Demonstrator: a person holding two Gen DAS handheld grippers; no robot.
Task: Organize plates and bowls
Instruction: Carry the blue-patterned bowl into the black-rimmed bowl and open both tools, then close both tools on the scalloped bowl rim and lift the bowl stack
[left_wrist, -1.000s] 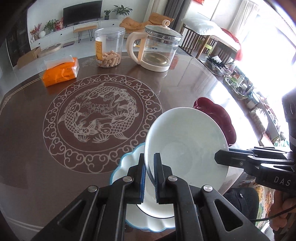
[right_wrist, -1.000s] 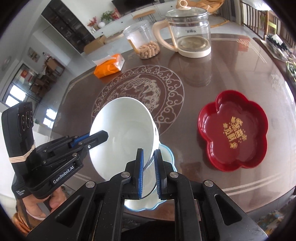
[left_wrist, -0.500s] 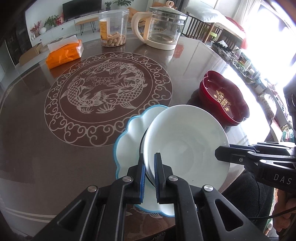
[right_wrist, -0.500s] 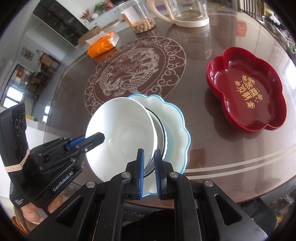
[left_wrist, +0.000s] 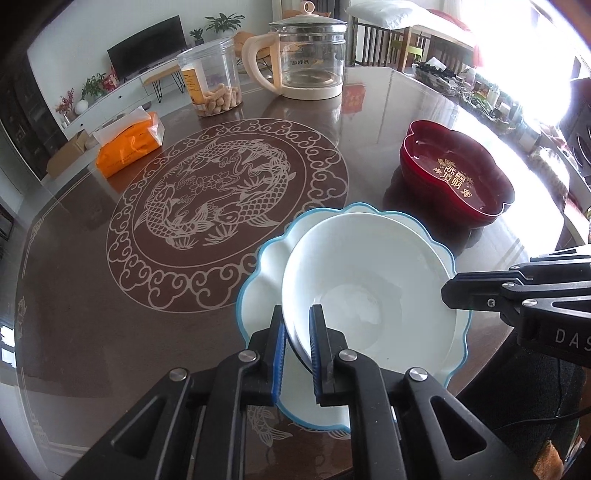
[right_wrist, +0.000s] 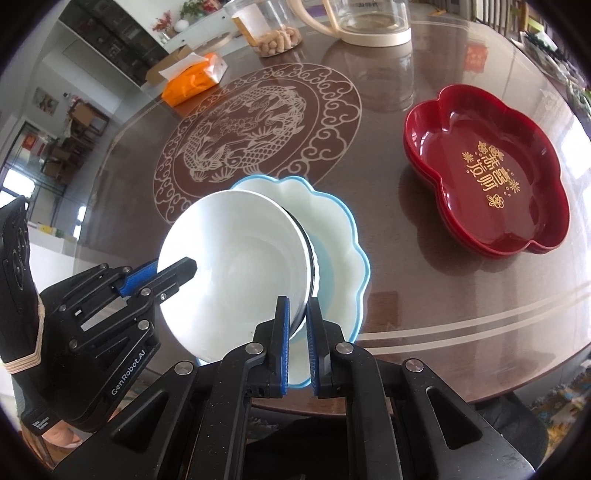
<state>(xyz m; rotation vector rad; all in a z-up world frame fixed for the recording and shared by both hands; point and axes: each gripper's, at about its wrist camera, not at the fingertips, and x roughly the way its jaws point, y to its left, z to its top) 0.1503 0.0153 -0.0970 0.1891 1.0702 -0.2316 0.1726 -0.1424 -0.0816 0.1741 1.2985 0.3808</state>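
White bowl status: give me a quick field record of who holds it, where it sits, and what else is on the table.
bowl: white bowl, tilted, over the blue-rimmed plate
left gripper: fingers shut on the bowl's near rim
right gripper: fingers shut on the bowl's opposite rim
contact with plate: cannot tell; a dark rim shows under the bowl in the right wrist view
red tray: to the right, apart from the plate
table: kettle, jar, orange tissue pack on the far side
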